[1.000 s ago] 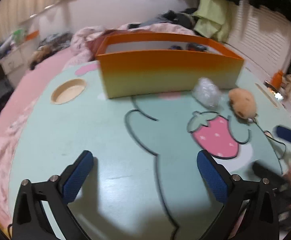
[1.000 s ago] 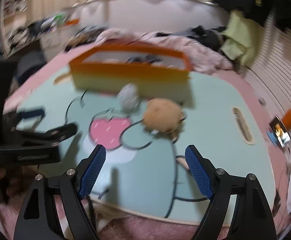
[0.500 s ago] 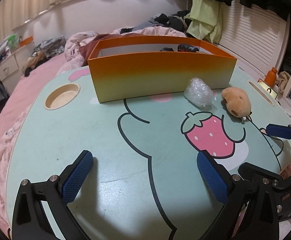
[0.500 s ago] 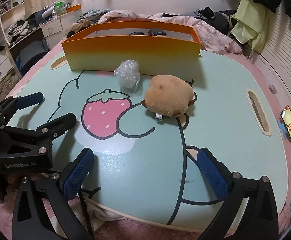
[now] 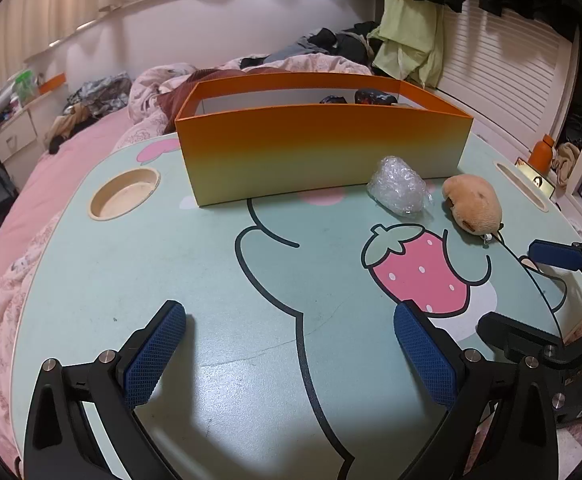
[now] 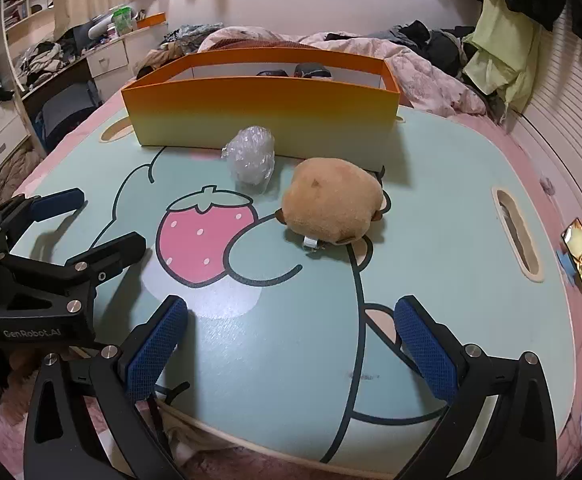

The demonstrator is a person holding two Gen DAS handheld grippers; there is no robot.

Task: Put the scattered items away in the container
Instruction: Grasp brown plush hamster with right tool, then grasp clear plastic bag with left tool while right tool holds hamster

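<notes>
Left claw [image 5: 291, 344]: spread wide, nothing between its blue pads; it hangs low over the bare lower centre of the worktop [image 5: 171, 264] in the left wrist view, and shows again at the left edge of the right wrist view.

Right claw [image 6: 291, 344]: likewise spread wide and empty, over the near edge of the worktop at the bottom of the right wrist view; part of it enters the lower right of the left wrist view.

Plush toy [image 6: 333, 198]: tan, rounded, lying on the worktop at centre frame in the right wrist view, straight ahead of the right claw and well apart from it; a small metal clip shows at its near side.

Plastic-wrapped bundle [image 6: 251, 156]: clear crinkled wrap, up and left of the plush toy, near the front wall of the container; whether it touches that wall cannot be told.

Container [image 5: 323, 152]: orange-to-yellow open box standing across the upper centre of both views; two dark items [image 5: 361, 98] peek above its far right rim.

Progress: judged partly done. Some things appear already boxed; the plush toy and the bundle remain outside, neither yet grasped.

Likely next: the plush toy looks the nearer target for the right claw.
</notes>
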